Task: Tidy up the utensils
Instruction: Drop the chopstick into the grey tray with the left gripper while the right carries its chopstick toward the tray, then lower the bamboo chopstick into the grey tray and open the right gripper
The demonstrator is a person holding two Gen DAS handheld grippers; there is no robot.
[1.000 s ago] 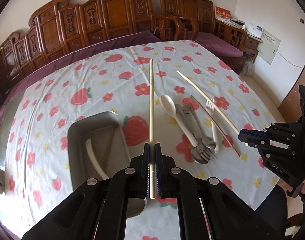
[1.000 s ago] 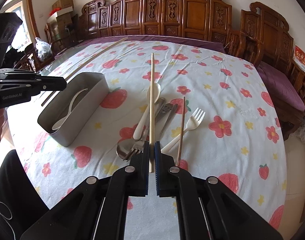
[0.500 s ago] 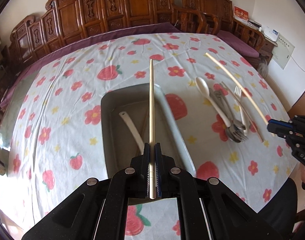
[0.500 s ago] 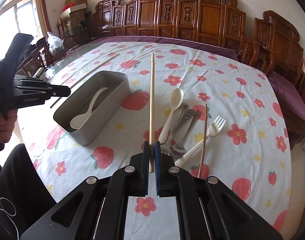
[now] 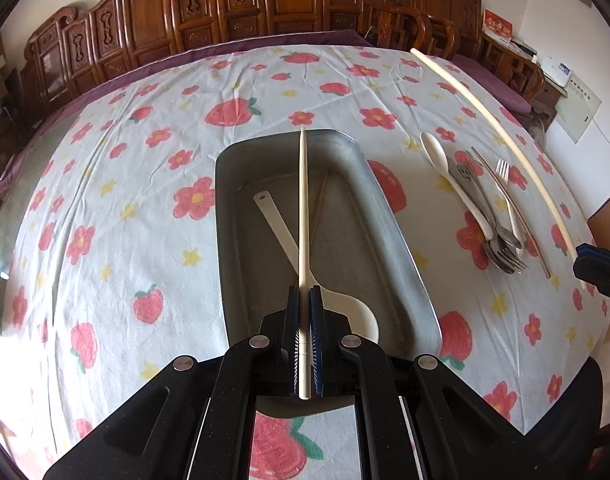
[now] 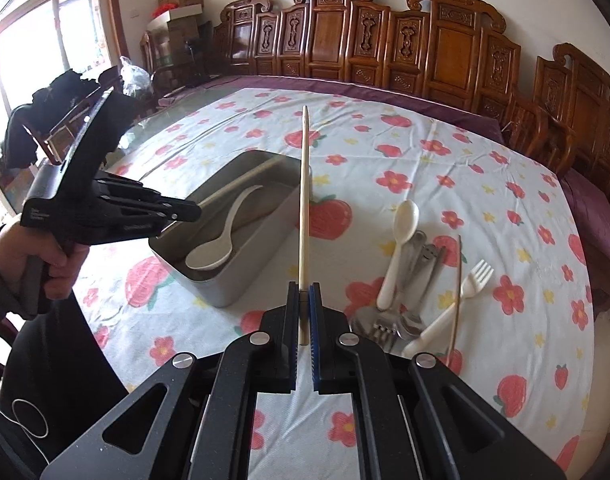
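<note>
My left gripper (image 5: pixel 304 294) is shut on a pale chopstick (image 5: pixel 303 208) and holds it lengthwise over the grey metal tray (image 5: pixel 389 216). In the tray lie a white spoon (image 5: pixel 289 248) and a thin brown chopstick (image 5: pixel 319 204). My right gripper (image 6: pixel 304 292) is shut on a second pale chopstick (image 6: pixel 304 200), held above the cloth just right of the tray (image 6: pixel 241 280). The left gripper (image 6: pixel 177 210) shows there at the tray's left. A white spoon (image 6: pixel 401 248), metal cutlery (image 6: pixel 421 264), a white fork (image 6: pixel 457 300) and a brown chopstick (image 6: pixel 457 292) lie on the table to the right.
The round table carries a white cloth with strawberries and flowers (image 5: pixel 145 184). Carved wooden chairs (image 6: pixel 385 40) ring its far side. Cardboard boxes (image 6: pixel 177 12) stand at the back left by a window.
My left gripper has swung left with its chopstick from the loose utensils to over the tray and come lower. My right gripper has shifted left toward the tray with its chopstick.
</note>
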